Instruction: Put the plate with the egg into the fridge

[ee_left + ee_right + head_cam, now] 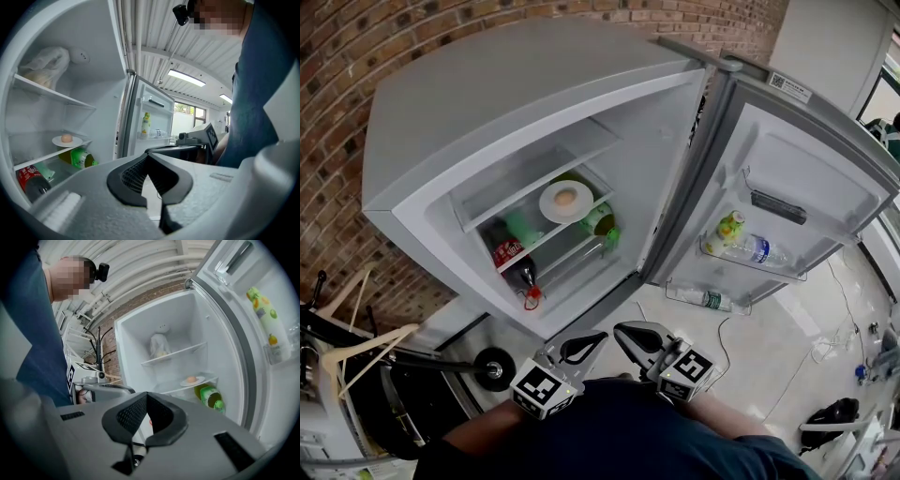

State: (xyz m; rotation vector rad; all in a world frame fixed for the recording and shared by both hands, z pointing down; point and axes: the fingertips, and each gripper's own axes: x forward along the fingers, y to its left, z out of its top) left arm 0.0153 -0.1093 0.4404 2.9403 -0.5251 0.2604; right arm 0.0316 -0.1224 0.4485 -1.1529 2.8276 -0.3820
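The fridge [534, 103] stands open. A white plate [565, 200] with a brown egg [566, 198] on it rests on the middle glass shelf. The same plate [67, 141] is small at the left gripper view's left, and the plate [192, 380] shows right of centre in the right gripper view. Both grippers hover side by side in front of the fridge, well short of the plate. My left gripper [600, 337] is shut with nothing in it, its tips meeting [147, 154]. My right gripper [620, 330] is also shut and empty [146, 393].
A green bottle [602, 221] lies under the plate's shelf, and a cola bottle [514, 258] lies lower left. A bag [44, 65] sits on the top shelf. The open door [797, 178] at right holds a yellow-green bottle [729, 227] and water bottles [755, 248]. Hangers [347, 347] stand at left.
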